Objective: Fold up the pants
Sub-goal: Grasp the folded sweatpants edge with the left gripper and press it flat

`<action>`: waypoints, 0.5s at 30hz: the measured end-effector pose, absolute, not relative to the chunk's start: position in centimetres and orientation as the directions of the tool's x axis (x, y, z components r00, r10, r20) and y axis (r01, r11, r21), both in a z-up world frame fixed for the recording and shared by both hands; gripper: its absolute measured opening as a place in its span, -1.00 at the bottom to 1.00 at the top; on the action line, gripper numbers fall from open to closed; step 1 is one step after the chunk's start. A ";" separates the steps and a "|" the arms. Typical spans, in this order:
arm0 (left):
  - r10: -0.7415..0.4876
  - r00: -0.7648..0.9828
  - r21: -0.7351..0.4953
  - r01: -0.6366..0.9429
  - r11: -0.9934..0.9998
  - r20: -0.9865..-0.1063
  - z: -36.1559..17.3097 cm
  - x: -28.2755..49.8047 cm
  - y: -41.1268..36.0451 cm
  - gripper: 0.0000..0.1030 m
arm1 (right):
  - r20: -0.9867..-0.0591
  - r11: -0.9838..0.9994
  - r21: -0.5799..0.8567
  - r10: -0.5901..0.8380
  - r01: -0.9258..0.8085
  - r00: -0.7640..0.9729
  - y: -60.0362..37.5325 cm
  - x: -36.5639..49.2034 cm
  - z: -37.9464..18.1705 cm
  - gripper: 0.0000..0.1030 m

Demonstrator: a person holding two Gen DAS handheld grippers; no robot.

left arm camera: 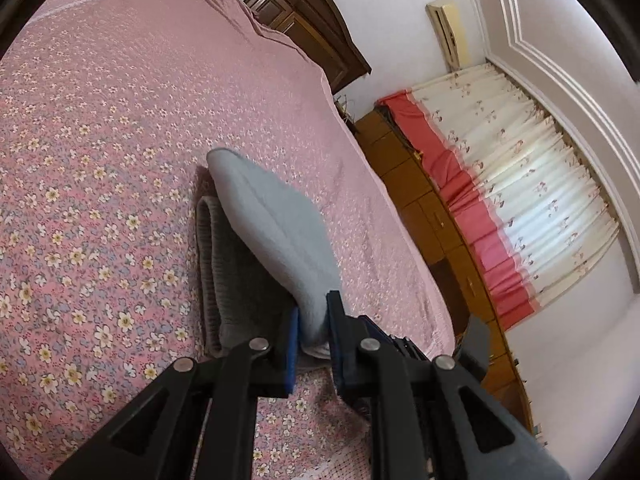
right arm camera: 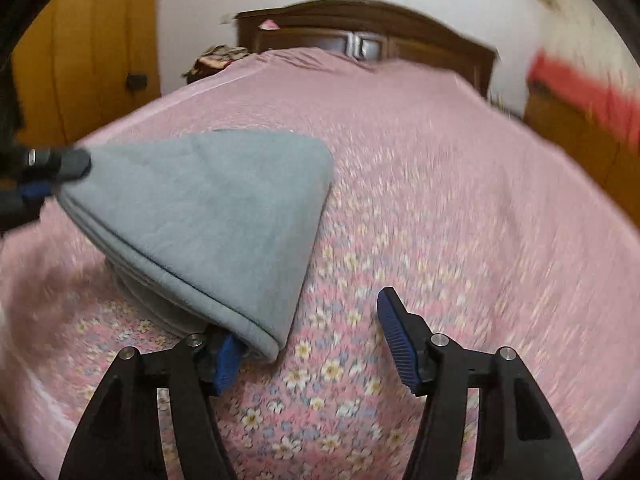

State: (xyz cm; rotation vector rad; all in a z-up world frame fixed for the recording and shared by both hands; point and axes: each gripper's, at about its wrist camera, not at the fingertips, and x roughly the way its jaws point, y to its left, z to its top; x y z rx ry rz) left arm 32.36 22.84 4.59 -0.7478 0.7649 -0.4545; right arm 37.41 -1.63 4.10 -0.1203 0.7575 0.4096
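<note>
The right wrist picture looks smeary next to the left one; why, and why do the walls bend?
Right wrist view: motion blur streaks the pink floral bedspread and red-banded curtain. Left wrist view: sharp, the folded grey fleece pants crisp. Both: fisheye lens curves straight edges, dark corners.

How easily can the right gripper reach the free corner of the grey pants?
Probably easily. The right gripper is open, and the near corner of the grey pants lies beside its left finger, with only bedspread around. The left gripper clamps the other corner.
</note>
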 end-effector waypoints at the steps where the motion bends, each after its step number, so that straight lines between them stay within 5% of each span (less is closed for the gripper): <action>1: -0.608 0.649 -0.738 0.103 0.666 -0.458 4.7 32.4 22.4 -0.74 | -0.689 0.918 0.063 0.325 -0.392 0.648 -2.0 37.3 3.7 0.22; 11: -0.580 0.618 -0.702 0.063 0.709 -0.531 2.1 32.3 21.4 -0.74 | -0.698 0.945 0.114 0.295 -0.306 0.652 -5.2 34.7 1.0 0.38; 15: -0.566 0.584 -0.684 0.026 0.729 -0.582 -0.6 32.1 21.5 -0.74 | -0.711 0.974 0.001 0.160 -0.227 0.685 -6.4 32.9 0.9 0.38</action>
